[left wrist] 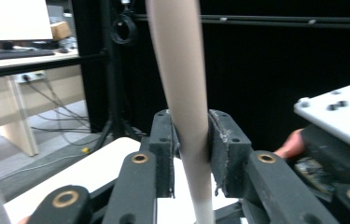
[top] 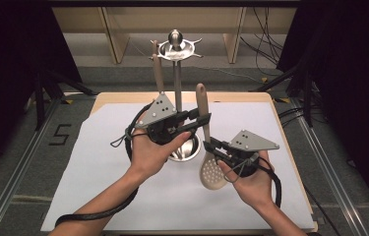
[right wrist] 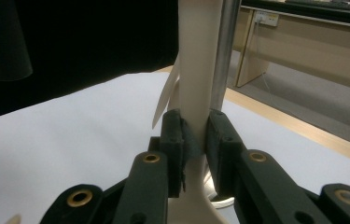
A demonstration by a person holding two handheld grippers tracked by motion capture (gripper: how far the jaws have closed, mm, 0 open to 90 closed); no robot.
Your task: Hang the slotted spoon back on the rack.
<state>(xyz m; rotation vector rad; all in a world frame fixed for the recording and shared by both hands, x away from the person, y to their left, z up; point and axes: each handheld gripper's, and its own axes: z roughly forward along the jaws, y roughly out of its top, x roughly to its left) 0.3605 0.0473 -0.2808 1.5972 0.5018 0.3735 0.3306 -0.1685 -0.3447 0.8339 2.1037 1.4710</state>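
Left gripper (top: 202, 119) has its black jaws clenched on the handle of the beige slotted plastic spoon (top: 206, 142), with both pads pressing the shaft in the left gripper view (left wrist: 190, 135). This spoon stands almost upright above the white sheet (top: 93, 167), handle end toward 12 o'clock and perforated bowl toward 6 o'clock. Left hand (top: 155, 147) comes up from 7 o'clock, palm turned inward. Right gripper (top: 210, 145) is clamped on the handle's lower part, near the bowl (right wrist: 196, 130); right hand (top: 251, 182) reaches in from 5 o'clock. Behind stands the steel utensil stand (top: 177, 73).
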